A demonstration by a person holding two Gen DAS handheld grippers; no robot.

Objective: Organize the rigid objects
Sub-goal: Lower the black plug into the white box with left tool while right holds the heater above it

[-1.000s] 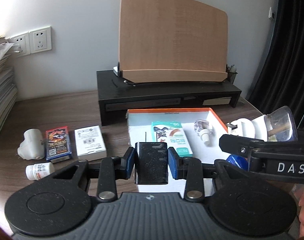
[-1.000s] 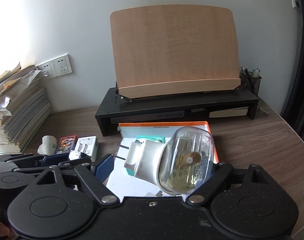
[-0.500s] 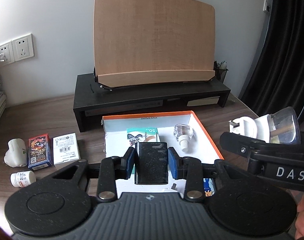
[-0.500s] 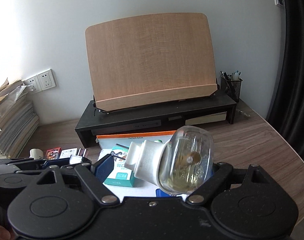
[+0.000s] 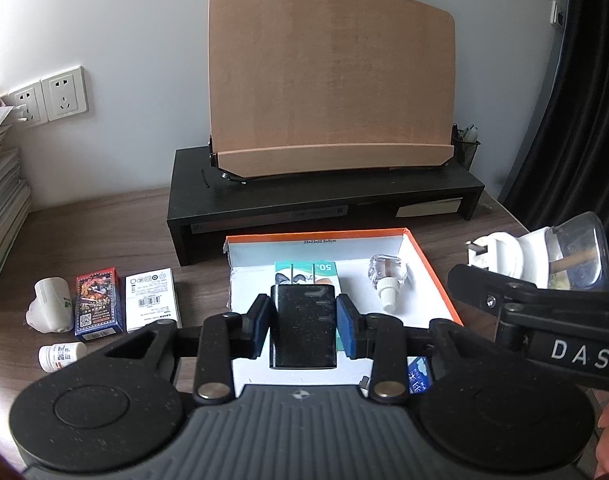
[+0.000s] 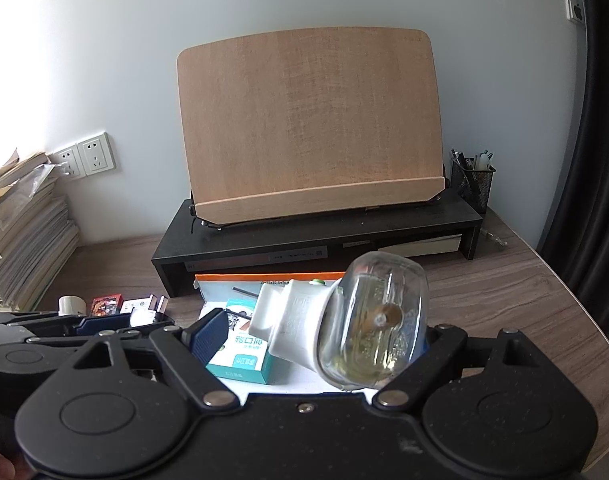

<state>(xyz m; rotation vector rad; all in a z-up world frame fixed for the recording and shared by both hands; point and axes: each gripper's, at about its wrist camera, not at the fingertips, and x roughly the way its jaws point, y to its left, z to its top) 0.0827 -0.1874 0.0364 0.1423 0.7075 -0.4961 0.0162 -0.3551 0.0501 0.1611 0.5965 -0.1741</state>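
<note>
The orange-edged box (image 5: pixel 432 268) is lying near the desk's middle, holding a teal carton (image 5: pixel 306 274) and a clear bottle (image 5: pixel 386 276). The right gripper (image 6: pixel 324 336) is gripping a plug-in vaporizer (image 6: pixel 344 328); the left gripper (image 5: pixel 304 330) is clamping a black charger (image 5: pixel 303 326). Only the left view is showing the small white bottle (image 5: pixel 62 356) by the desk's left edge.

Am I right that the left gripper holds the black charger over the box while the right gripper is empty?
Not quite. The right gripper is not empty: it holds the plug-in vaporizer, as the right wrist view shows. The left gripper does hold the black charger over the box.
</note>
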